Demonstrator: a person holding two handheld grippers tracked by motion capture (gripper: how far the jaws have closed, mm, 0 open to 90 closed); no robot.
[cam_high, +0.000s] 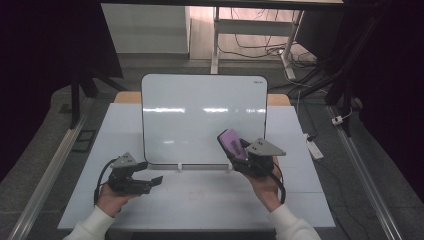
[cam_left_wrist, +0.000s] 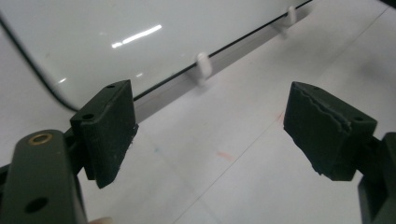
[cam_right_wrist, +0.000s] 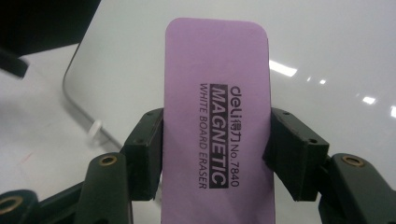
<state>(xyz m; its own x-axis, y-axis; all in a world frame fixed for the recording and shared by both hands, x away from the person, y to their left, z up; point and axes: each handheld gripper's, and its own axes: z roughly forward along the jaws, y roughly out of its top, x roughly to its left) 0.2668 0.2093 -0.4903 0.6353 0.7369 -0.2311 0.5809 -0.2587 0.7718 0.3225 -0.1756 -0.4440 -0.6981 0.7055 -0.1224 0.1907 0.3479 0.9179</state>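
The right hand-held gripper (cam_high: 235, 147) clamps the purple eraser (cam_right_wrist: 217, 116) by its long edges just before the whiteboard (cam_high: 200, 115) propped on the bench (cam_high: 200, 200), seemingly about to wipe, while the left hand-held gripper (cam_high: 150, 182) hangs wide and empty.

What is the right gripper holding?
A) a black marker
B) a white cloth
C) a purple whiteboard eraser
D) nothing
C: in the right gripper view the right gripper has both pads pressed on the sides of the purple eraser, printed "MAGNETIC WHITE BOARD ERASER", in front of the whiteboard.
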